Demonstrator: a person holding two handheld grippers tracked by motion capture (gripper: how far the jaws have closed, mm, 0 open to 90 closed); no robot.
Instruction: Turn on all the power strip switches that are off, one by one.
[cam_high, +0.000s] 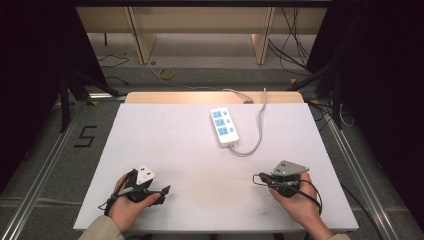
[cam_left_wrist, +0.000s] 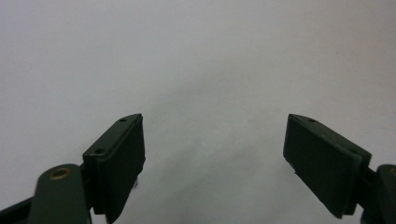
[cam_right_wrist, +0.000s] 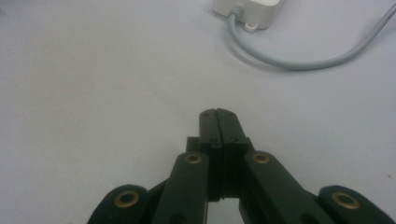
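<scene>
A white power strip (cam_high: 224, 126) with blue sockets lies on the far middle of the white table (cam_high: 170, 145); its grey cable (cam_high: 259, 131) loops off toward the back edge. The strip's near end (cam_right_wrist: 250, 10) and cable (cam_right_wrist: 299, 63) appear at the top of the right gripper view. My left gripper (cam_high: 164, 192) rests at the near left in a hand, its jaws wide open over bare table, with nothing between the pads (cam_left_wrist: 119, 161). My right gripper (cam_high: 258, 178) sits at the near right in the other hand, jaws pressed together (cam_right_wrist: 218, 116) and empty.
Beyond the table's far edge is a floor with loose cables (cam_high: 167, 74) and wooden furniture legs (cam_high: 142, 42). Dark curtains flank both sides. A floor mark "5" (cam_high: 86, 136) lies left of the table. Metal rails (cam_high: 37, 172) run along both sides.
</scene>
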